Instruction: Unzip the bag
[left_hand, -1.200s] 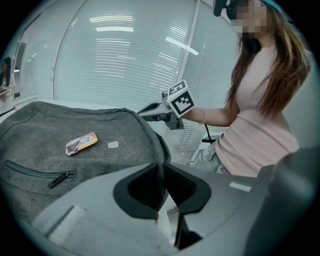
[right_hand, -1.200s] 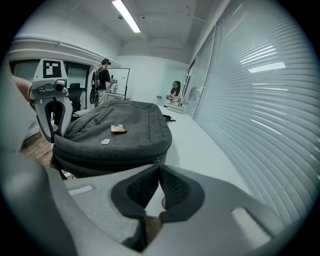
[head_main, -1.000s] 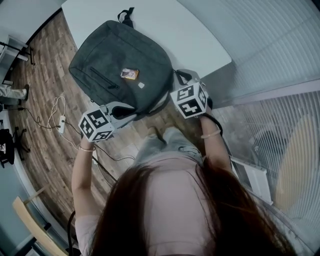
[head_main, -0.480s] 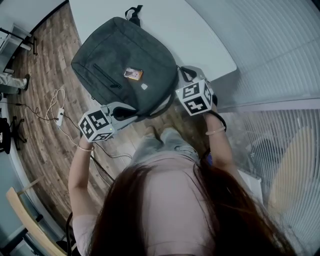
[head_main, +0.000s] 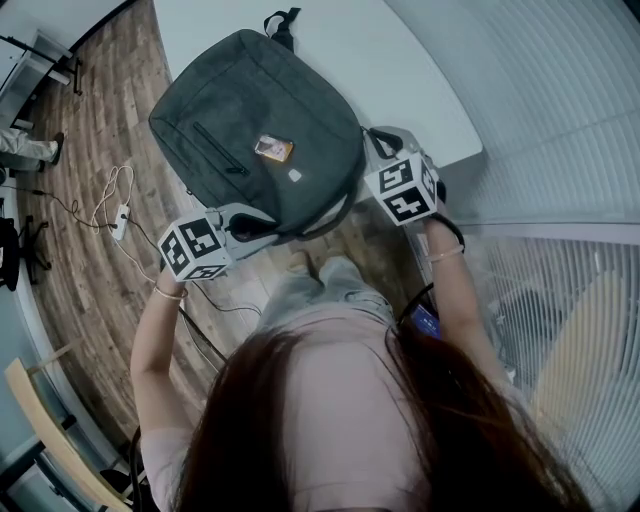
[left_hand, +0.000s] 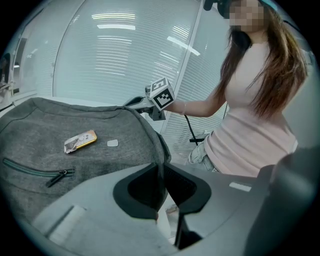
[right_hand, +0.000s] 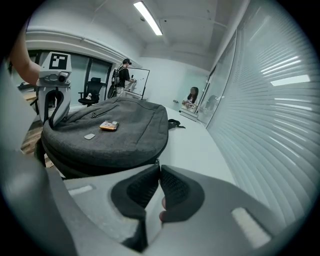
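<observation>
Rightward along the near edge of the backpack (head_main: 260, 130) goes the right gripper (head_main: 373, 140), now closer to the table's corner, while the left gripper (head_main: 270, 222) keeps its place at the bag's lower left corner.

Around them, the white table (head_main: 410, 60) stands beside slatted window blinds (head_main: 560, 120). A power strip with cables (head_main: 120, 222) lies on the wood floor (head_main: 90, 170). The person's hair (head_main: 330, 420) fills the bottom of the head view, and the marker cubes cover much of both grippers there.

Dark grey and lying flat, the backpack overhangs the table's near edge, its carry handle (head_main: 283, 20) at the far end. A small orange packet (head_main: 273, 149) and a pale tag (head_main: 295, 175) sit on its face beside a closed front-pocket zipper (head_main: 215, 150).

In its own view, the left gripper (left_hand: 161, 172) has its pads nearly together, pinching the bag's thin fabric edge. The right gripper (right_hand: 159, 170) has its pads closed on the small zipper pull (right_hand: 157, 161) at the bag's side seam.
</observation>
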